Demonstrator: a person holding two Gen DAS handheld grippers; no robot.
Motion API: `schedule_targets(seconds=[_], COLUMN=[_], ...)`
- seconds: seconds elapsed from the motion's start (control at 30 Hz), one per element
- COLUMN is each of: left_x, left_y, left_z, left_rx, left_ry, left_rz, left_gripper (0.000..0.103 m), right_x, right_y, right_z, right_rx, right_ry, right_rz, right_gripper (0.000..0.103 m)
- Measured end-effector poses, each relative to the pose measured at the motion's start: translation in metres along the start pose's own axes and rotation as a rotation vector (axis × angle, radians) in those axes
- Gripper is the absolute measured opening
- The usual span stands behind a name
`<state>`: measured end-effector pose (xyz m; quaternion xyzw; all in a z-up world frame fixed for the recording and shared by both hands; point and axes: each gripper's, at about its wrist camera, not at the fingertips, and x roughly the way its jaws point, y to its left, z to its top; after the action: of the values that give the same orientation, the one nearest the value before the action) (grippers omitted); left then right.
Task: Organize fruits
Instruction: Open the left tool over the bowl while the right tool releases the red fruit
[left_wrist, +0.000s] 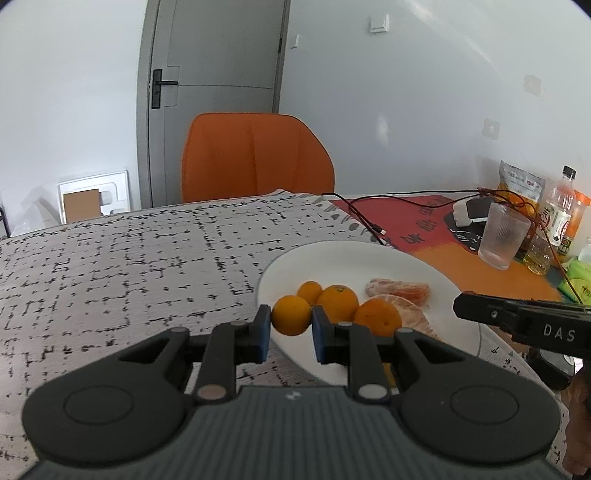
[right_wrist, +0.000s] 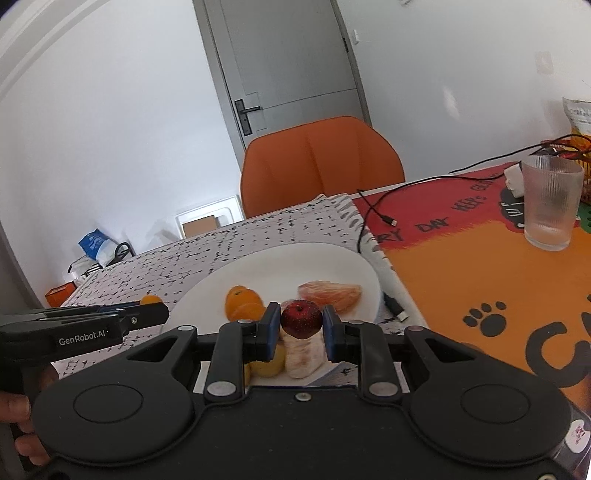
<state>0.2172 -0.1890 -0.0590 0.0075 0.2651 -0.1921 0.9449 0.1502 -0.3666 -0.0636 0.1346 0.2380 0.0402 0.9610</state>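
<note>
A white-walled room with a grey door (left_wrist: 218, 55) and an orange padded chair (left_wrist: 255, 158) is standing behind the worktop (left_wrist: 110, 266), which is wearing a white cloth with black speckled marks on its left part and an orange-and-red printed mat (right_wrist: 480, 266) on its right.

Going left to right: the left hand-held gripper (left_wrist: 291, 325) is pinching a small round orange citrus fruit (left_wrist: 291, 314) between its blue pads, holding it over the near left rim of the white oval ceramic plate (left_wrist: 332, 262). On the plate three more small orange citrus fruits (left_wrist: 338, 301) are lying close together, with peeled orange segments (left_wrist: 400, 290) just beside them to the right.

The right hand-held gripper (right_wrist: 301, 326) is gripping a small dark red round fruit (right_wrist: 301, 318) above the plate's near side, over a pale peeled piece (right_wrist: 303, 356). Farther right, a ribbed clear glass tumbler (right_wrist: 552, 201) is standing on the mat, with a black cable (right_wrist: 380, 206) trailing nearby.
</note>
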Motion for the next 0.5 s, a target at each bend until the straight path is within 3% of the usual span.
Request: schedule_targets(seconds=[0.5], left_x=[0.013], left_y=[-0.003], left_z=[0.005], left_rx=[0.007], left_ry=[0.040], left_rz=[0.035], left_gripper=[0.026], right_x=[0.008], right_y=[-0.015], right_z=[0.005], right_rx=[0.024], right_ry=[-0.003], right_rz=[-0.021], right_gripper=[0.023])
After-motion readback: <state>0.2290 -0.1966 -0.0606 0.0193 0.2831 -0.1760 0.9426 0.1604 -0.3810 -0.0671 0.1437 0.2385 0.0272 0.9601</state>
